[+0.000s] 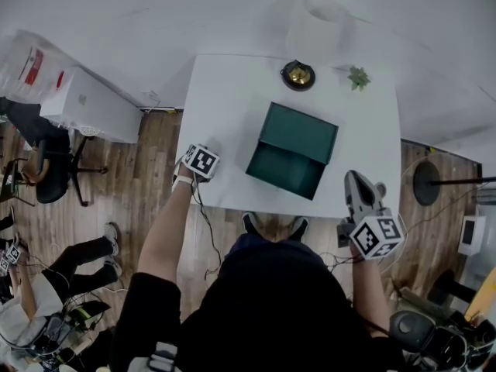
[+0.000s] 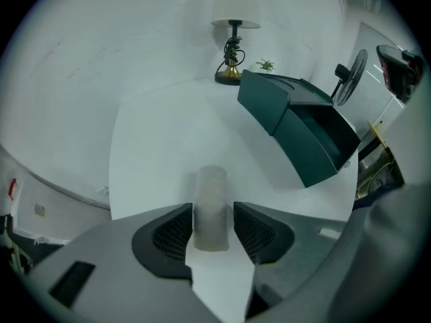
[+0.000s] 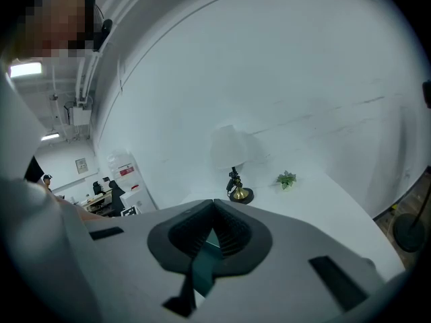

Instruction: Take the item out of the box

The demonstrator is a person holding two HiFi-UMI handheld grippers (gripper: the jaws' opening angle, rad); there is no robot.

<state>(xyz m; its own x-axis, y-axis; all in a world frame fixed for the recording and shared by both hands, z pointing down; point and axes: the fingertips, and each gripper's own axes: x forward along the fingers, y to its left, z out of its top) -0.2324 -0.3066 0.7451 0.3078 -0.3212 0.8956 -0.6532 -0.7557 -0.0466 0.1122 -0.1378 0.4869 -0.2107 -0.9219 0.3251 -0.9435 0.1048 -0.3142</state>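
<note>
Standing apart, the jaws of the left claw [image 2: 213,210] have a pale cylinder [image 2: 213,190] between them, but the pads seem not to press it (a thin gap shows on one side). The cylinder stands upright on the white counter [image 2: 161,147], well apart from the open green box [image 2: 296,130]. The right claw [image 3: 213,207] is closed and empty. The item seems already out; I judge that only drawing the left claw away remains.

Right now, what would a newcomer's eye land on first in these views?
The dark green box, lid thrown open, sits in the middle of the white table. A pale frosted cylinder stands near the table's left edge between the left gripper's parted jaws, which don't press it. The right gripper is shut and empty by the near right corner.
</note>
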